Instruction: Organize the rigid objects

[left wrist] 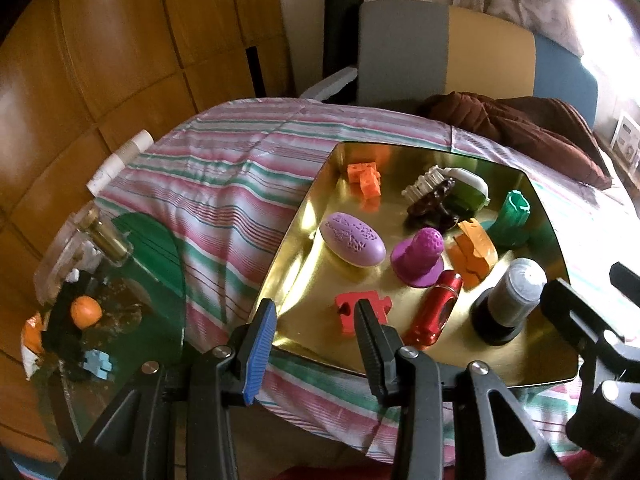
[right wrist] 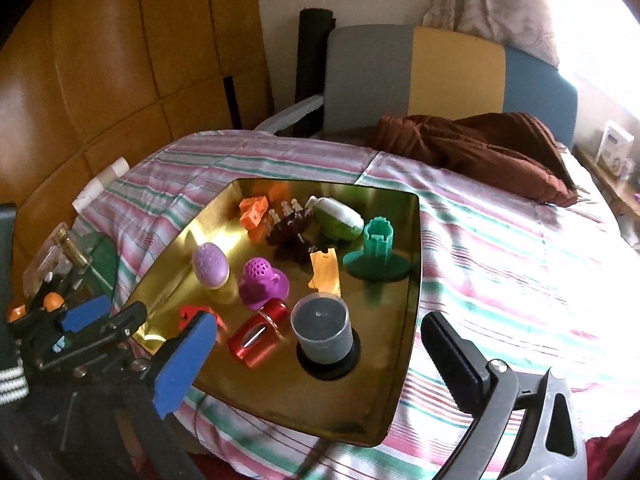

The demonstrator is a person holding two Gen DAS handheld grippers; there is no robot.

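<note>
Jaws of the right tool (right wrist: 316, 346) are standing wide apart and gripping nothing, its blue and black pads flanking open air. Just ahead of it and slightly below, the grey canister (right wrist: 320, 328) is standing upright on its black base, its long axis pointing up. It is resting on the near part of the gold tray (right wrist: 288, 396), free of both pads. A red cylinder (right wrist: 256, 336) is lying just beside it on the left, near enough to get knocked on any new approach.

The left tool (left wrist: 316, 314) is hanging half open and empty over the tray's near left corner, with a red puzzle piece (left wrist: 344, 308) lying just beyond its black finger. The tray is sitting on the striped bed (right wrist: 500, 260).

Judging by the layout, the loose pieces still waiting are lying on the glass worktop (left wrist: 120, 340) to the left: an orange ball (left wrist: 85, 311) and a blue puzzle piece (left wrist: 98, 364). The left tool is sitting much nearer to them than the right.

The left view is showing that worktop and its pieces plainly. The right view is catching only its edge, but is looking down on the canister's top and on the clear gap at each side of it.
</note>
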